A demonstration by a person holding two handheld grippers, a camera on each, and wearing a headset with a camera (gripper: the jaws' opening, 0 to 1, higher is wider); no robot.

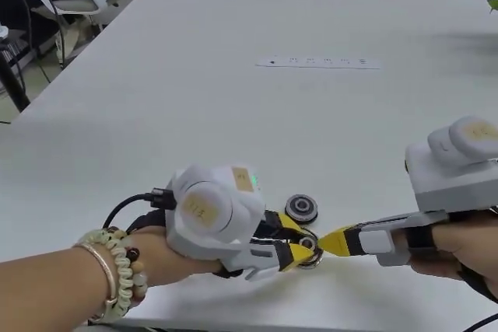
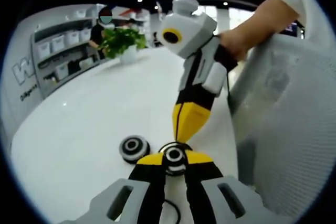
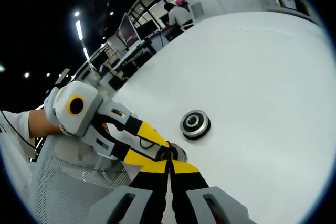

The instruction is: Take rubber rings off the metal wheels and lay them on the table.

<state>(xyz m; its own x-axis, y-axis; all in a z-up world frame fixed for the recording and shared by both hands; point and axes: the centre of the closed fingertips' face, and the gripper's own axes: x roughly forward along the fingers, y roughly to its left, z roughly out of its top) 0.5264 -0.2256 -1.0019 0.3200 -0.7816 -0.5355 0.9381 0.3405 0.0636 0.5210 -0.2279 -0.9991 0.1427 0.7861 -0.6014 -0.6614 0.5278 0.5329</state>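
L hand (image 1: 156, 258) w/ bead bracelets holds the left gripper (image 1: 298, 240) low at the near edge of the white table (image 1: 233, 99). Its jaws are clamped on a metal wheel (image 2: 174, 157), one yellow tip each side, and the wheel sits on or just above the tabletop. The rubber ring (image 2: 163, 155) shows as a dark band round the wheel, not yet off. The second wheel (image 1: 301, 207) lies flat just beyond, ring on, untouched.

The right gripper (image 1: 331, 242) comes in from the R side w/ jaws pressed together to a point, tip at the held wheel's rim. Can't tell if it has any rubber pinched.

Step in hand, as judged: peel the ring off the clamped wheel. To do it well, L clamp should stay firm on the metal faces and not cover the ring. R tip should hook or pinch the ring's edge, then pull away from the wheel along its axis, rolling the rubber over the lip. Risk: wheel twists in the jaws, or the ring snaps back.
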